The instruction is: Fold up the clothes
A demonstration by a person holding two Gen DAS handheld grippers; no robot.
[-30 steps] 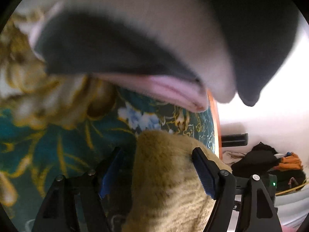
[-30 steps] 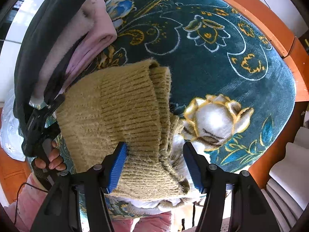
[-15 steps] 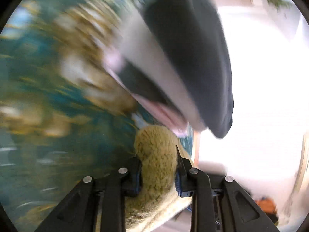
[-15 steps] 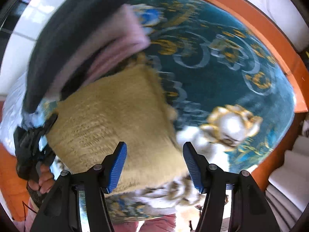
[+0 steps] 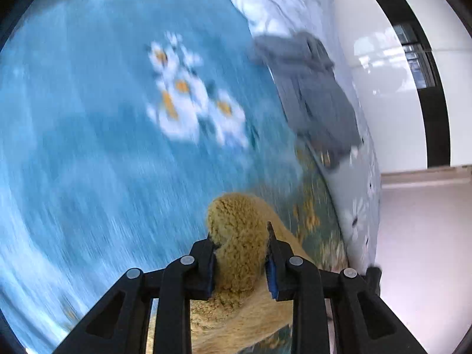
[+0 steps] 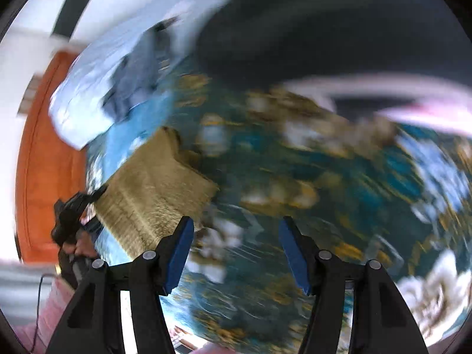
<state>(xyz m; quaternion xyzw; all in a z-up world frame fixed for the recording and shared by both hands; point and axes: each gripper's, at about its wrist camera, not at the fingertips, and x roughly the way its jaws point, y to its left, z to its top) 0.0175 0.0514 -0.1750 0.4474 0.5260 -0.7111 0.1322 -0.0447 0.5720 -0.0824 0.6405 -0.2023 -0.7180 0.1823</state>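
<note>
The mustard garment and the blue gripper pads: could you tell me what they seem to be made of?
Mustard garment: apparently a fuzzy, matte wool-like knit; nubbly pile and ribbed rows show. Left gripper pinches it. Blue pads on right gripper: probably matte rubber or foam.

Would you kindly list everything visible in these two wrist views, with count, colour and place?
Knit sweater: one, mustard yellow, folded, pinched at its edge by the left hand-held gripper.
Bedspread: one, blue and teal with white and gold flowers, under everything.
Grey garment: one, lying at the far edge of the bedspread.
Dark garment: one, black, blurred, top of the right wrist view.
Pink garment: one, pale pink, blurred, below the dark one.
Wooden frame: orange-brown, beside the bedspread.
Left hand-held gripper: black with blue pads, jaws opening slightly, sweater between them.
Right hand-held gripper: open, nothing between its pads.
</note>
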